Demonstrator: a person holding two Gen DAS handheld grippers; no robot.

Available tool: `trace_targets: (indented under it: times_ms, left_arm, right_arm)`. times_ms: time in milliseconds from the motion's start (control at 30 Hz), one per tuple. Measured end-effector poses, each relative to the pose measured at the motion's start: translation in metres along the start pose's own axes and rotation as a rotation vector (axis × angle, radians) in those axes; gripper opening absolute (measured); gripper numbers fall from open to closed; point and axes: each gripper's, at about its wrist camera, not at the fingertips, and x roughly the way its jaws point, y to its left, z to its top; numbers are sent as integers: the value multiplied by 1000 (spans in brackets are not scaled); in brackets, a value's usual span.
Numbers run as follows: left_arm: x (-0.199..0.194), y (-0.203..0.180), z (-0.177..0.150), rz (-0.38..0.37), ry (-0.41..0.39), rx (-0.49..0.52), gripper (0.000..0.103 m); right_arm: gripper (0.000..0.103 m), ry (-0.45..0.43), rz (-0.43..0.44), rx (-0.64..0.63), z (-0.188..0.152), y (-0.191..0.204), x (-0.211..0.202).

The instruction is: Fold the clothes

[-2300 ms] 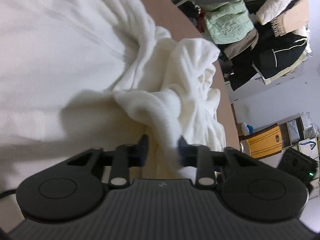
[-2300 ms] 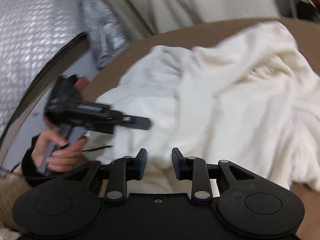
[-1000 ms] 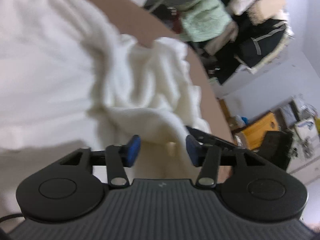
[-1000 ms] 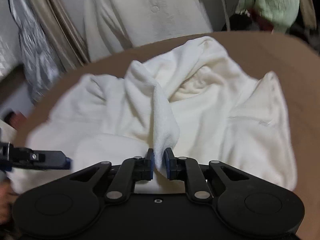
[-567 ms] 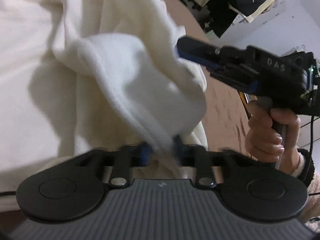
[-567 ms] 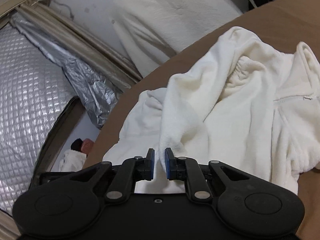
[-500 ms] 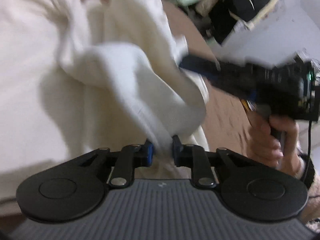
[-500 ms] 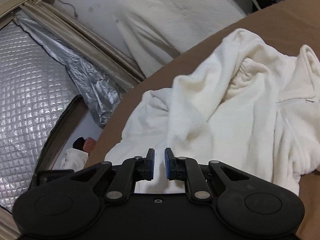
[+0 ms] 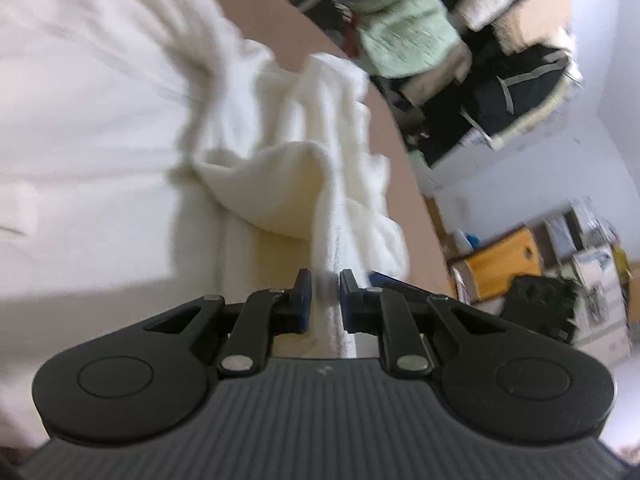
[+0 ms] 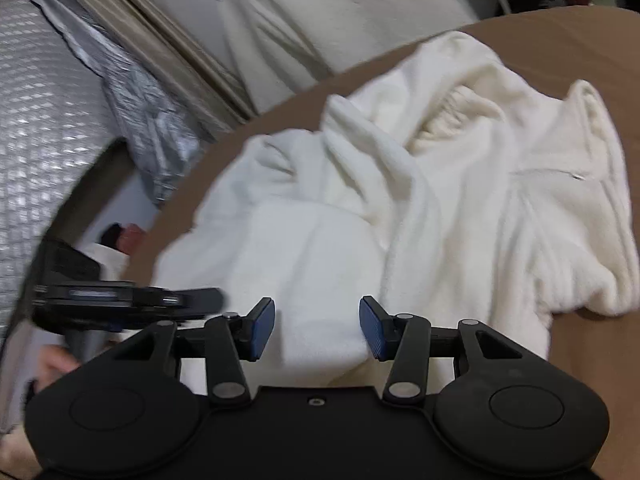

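Observation:
A cream-white fleece garment (image 10: 460, 200) with a zip lies crumpled on the brown bed surface (image 10: 600, 48). In the left wrist view, my left gripper (image 9: 324, 286) is shut on a raised fold of this garment (image 9: 280, 184), and the fabric runs up from between its fingers. My right gripper (image 10: 316, 322) is open just above a smooth flap at the garment's near edge, with nothing pinched between its blue pads (image 10: 262, 328). The left gripper's black body (image 10: 120, 300) shows at the left of the right wrist view, held in a hand (image 10: 52, 364).
A white pillow or duvet (image 10: 320, 20) and a silver quilted cover (image 10: 48, 120) lie behind the bed. A heap of clothes (image 9: 480, 40), a yellow box (image 9: 500, 264) and shelves stand beyond the bed's far edge.
My right gripper has opened and let go of the fold it was pinching. The left gripper stays shut on the garment and has swung back toward the bed's edge.

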Motion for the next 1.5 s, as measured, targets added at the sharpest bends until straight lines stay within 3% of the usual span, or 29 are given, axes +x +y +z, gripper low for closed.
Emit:
trace_targets:
  times_ms: [33,67,133,167,233,267,333,367,400,467,600,667,733,833,967,1133,1233,1367,1500]
  left_arm:
    - [1,1,0,-12,3,-5,15]
    - [2,2,0,-23,6,-10,22]
    - [4,3,0,-46,12,-20,48]
    - [5,1,-2,-40,22,-4,66]
    - [16,-5,-8,-26,72,39,71]
    - [23,-8,-12,-22,100,57,71]
    - [38,-12,-18,4,148,91,60]
    - [43,-12,-18,41,153,105,28]
    - [43,-9,-16,70,140,103,11]
    - [32,11,-5,40,55,-4,11]
    - [-3,68,12,-123,-95,-343,11]
    - [-9,87,12,-84,-107,-418,11]
    - [-11,93,10,17,-98,-409,11]
    - [-7,96,8,96,-72,-410,11]
    - [-4,100,7,97,-62,-443,11]
    - [2,113,4,94,-49,-488,10]
    - [6,112,0,76,-33,-488,10]
    - [-8,93,7,54,-40,-408,10]
    - [-18,55,8,-46,-8,-270,12]
  right_arm:
    - [53,1,-7,4,-2,-2,-1]
    - [53,0,-7,10,-3,-5,-4]
    - [53,-6,-3,20,-3,-8,-8]
    - [53,-11,-1,23,-3,-10,-10]
    - [53,-20,-4,28,-3,-12,-13]
    - [53,-23,-7,31,-2,-12,-14]
    - [53,-26,-10,35,-1,-11,-14]
    - [53,-25,-6,37,-1,-11,-14]
    - [53,-25,3,40,-1,-10,-14]
    - [53,-34,42,74,-2,-12,-16]
    - [53,-46,89,137,-9,-19,-17]
    - [53,-26,93,143,-10,-17,-11]
    - [53,-4,93,139,-11,-13,-3]
    - [53,41,113,144,-13,-7,15]
    - [54,95,123,139,-17,6,40]
    - [55,90,130,154,-22,14,68]
    - [13,82,143,150,-21,21,75]
    - [9,26,181,161,-8,42,41]
    - [8,24,114,36,1,60,-13]
